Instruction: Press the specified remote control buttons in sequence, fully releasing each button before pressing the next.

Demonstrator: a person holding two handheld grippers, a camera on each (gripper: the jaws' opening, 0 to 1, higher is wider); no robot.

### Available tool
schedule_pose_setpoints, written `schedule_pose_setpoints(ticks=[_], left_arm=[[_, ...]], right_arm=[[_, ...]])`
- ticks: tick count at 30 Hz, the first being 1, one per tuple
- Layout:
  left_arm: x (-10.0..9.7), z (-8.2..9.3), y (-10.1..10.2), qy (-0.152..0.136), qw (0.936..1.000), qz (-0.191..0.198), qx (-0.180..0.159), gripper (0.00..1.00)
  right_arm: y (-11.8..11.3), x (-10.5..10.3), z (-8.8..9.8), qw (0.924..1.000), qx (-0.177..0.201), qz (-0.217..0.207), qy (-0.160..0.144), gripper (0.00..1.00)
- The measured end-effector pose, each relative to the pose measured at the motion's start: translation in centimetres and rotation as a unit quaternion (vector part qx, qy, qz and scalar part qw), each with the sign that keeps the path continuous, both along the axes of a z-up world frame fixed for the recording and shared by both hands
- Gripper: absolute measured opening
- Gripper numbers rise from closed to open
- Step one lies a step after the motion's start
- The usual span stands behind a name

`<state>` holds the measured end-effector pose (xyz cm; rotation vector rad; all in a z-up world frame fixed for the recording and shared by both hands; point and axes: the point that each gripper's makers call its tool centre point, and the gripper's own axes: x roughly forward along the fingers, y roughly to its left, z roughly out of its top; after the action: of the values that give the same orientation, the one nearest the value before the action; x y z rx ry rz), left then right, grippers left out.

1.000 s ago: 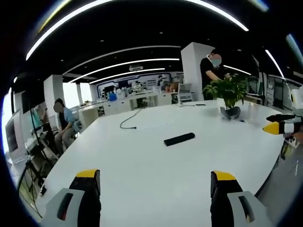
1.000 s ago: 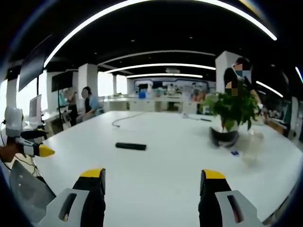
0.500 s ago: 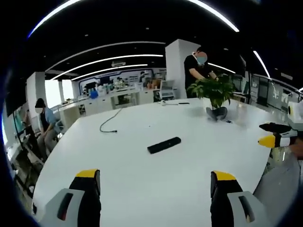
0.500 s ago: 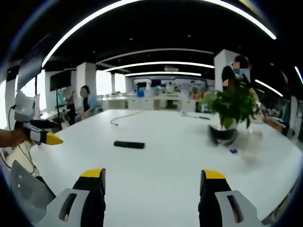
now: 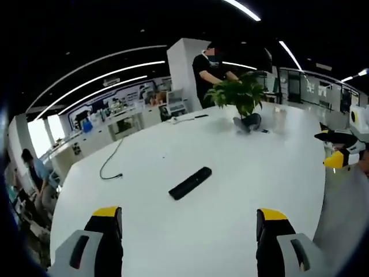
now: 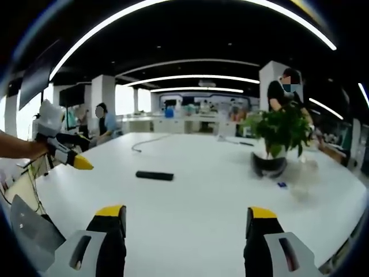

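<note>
we see the remote [image 5: 190, 183] lying flat on the white table [image 5: 242, 190], out past both tongs and touching neither. in the left gripper view it sits diagonally, about centred between the jaws but well ahead of them. in the right gripper view the same remote [image 6: 154, 175] lies left of centre, again well clear of the jaws.

left tongs [image 5: 187, 222]: jaws spread wide, nothing between them, above the near edge of the table. they also enter the right gripper view from the left [image 6: 78, 161], yellow tip over the table edge, a hand behind them.

right tongs [image 6: 185, 222]: jaws wide apart, holding nothing. they enter the left gripper view at the right edge [image 5: 337, 151].

potted plant [image 6: 277, 138] stands on the far right part of the table, a dark cable [image 5: 109, 167] trails on the far left. a person [image 6: 282, 92] stands behind the plant.
</note>
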<state>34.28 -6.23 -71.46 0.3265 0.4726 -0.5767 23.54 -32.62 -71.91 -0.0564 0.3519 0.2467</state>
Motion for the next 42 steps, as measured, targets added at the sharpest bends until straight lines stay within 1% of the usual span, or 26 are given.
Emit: schedule_pose_setpoints(ticks=[1,2,5,8,11,14,16,18,19,20,23,24,25,27,31,33,35,36,38,40,42], left_arm=[[0.5,-0.1,-0.5,-0.001,0.9997,-0.020,0.010,1.00],[0.7,-0.1,-0.7,-0.003,0.9993,-0.031,0.019,1.00],[1.6,-0.3,-1.1,-0.002,0.9980,-0.051,0.037,1.00],[2.5,-0.4,-1.6,-0.002,0.9968,-0.065,0.046,1.00],[3.3,-0.7,-2.0,0.001,0.9953,-0.081,0.053,0.99],[4.2,-1.3,-2.2,0.008,0.9927,-0.096,0.072,0.98],[4.7,-1.6,-2.3,0.011,0.9917,-0.102,0.077,0.97],[5.0,-2.1,-2.6,0.021,0.9891,-0.116,0.088,0.95],[5.4,-2.4,-2.7,0.020,0.9872,-0.124,0.099,0.94],[5.7,-2.5,-2.8,0.019,0.9864,-0.126,0.103,0.93],[6.5,-3.1,-3.2,0.036,0.9834,-0.139,0.111,0.86],[6.7,-3.1,-3.3,0.035,0.9829,-0.141,0.113,0.86],[7.0,-3.3,-3.5,0.036,0.9810,-0.150,0.119,0.84],[7.4,-3.5,-3.6,0.043,0.9795,-0.154,0.122,0.78],[8.7,-3.9,-4.0,0.045,0.9761,-0.168,0.130,0.75],[9.3,-4.2,-4.3,0.056,0.9740,-0.175,0.132,0.69],[9.9,-4.5,-4.5,0.058,0.9725,-0.178,0.139,0.64],[10.4,-4.9,-4.6,0.061,0.9684,-0.190,0.150,0.63],[11.0,-5.4,-4.6,0.068,0.9671,-0.190,0.155,0.62],[11.2,-5.8,-4.6,0.081,0.9655,-0.192,0.156,0.57],[12.0,-6.4,-4.7,0.088,0.9620,-0.198,0.166,0.54]], right_arm=[[0.0,0.0,0.0,1.0000,-0.002,0.000,0.000,0.85],[0.0,0.0,0.0,1.0000,-0.004,-0.001,0.000,0.86],[-0.1,0.1,-0.1,1.0000,-0.009,-0.002,0.000,0.89],[-0.2,0.2,-0.1,0.9999,-0.011,-0.004,-0.002,0.90],[-0.2,0.2,-0.2,0.9999,-0.012,-0.005,0.002,0.91],[-0.2,0.2,-0.5,0.9999,-0.013,-0.003,0.008,0.90],[-0.2,0.2,-0.6,0.9998,-0.017,-0.002,0.011,0.90],[-0.1,0.2,-0.5,0.9998,-0.017,-0.002,0.008,0.89],[-0.2,0.2,-0.5,0.9998,-0.018,-0.003,0.008,0.89],[-0.3,0.2,-0.6,0.9997,-0.020,-0.006,0.010,0.89],[-0.6,0.3,-0.7,0.9997,-0.016,-0.011,0.014,0.88],[-0.6,0.3,-0.8,0.9997,-0.016,-0.013,0.015,0.88],[-0.7,0.3,-0.8,0.9996,-0.017,-0.014,0.016,0.87],[-0.7,0.3,-0.9,0.9996,-0.017,-0.014,0.019,0.87],[-0.7,0.3,-1.3,0.9992,-0.023,-0.014,0.028,0.86],[-0.7,0.3,-1.2,0.9994,-0.019,-0.014,0.026,0.85],[-0.7,0.3,-1.2,0.9994,-0.019,-0.015,0.026,0.85],[-0.9,0.3,-1.4,0.9992,-0.021,-0.017,0.031,0.84],[-0.9,0.3,-1.5,0.9991,-0.021,-0.019,0.033,0.84],[-1.0,0.4,-1.4,0.9991,-0.020,-0.021,0.030,0.83],[-1.1,0.4,-1.6,0.9990,-0.020,-0.022,0.034,0.83]])
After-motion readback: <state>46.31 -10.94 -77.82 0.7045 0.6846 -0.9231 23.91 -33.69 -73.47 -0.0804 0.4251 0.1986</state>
